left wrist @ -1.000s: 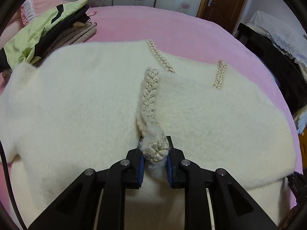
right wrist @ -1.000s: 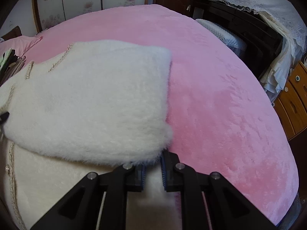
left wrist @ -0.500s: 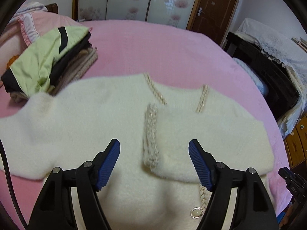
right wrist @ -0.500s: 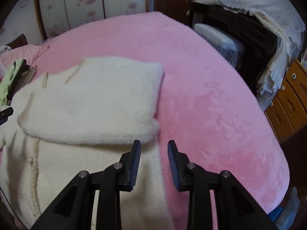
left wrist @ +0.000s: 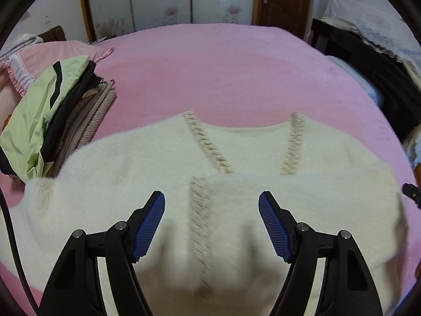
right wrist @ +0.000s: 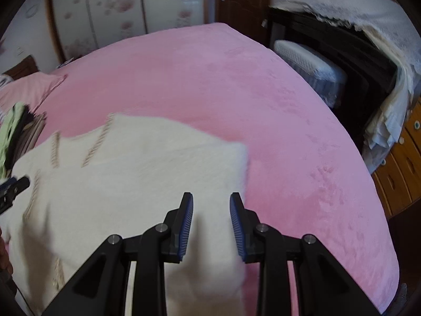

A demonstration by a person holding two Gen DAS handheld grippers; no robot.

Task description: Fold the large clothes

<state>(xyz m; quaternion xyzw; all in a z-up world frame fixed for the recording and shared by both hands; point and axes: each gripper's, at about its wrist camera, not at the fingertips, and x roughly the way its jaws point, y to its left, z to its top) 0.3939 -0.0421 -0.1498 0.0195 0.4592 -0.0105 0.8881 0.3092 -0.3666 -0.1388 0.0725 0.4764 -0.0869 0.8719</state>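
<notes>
A fluffy cream cardigan (left wrist: 147, 181) with braided gold trim (left wrist: 200, 226) lies on the pink bed, its right side folded across the front. It also shows in the right wrist view (right wrist: 147, 163). My left gripper (left wrist: 211, 205) is open wide and empty, held above the cardigan's middle. My right gripper (right wrist: 211, 205) is open and empty above the cardigan's right folded edge. The left gripper's tip (right wrist: 13, 187) shows at the left edge of the right wrist view.
A stack of folded clothes (left wrist: 52, 115), lime green on top, sits at the bed's left by a pink pillow (left wrist: 39, 58). Dark furniture (right wrist: 342, 60) under white lace stands to the right, and wooden drawers (right wrist: 402, 158) stand beside it. Bare pink bedspread (left wrist: 223, 73) lies beyond.
Both grippers have let go of the cardigan, opened and pulled up and back. The right side now lies folded over the front.
</notes>
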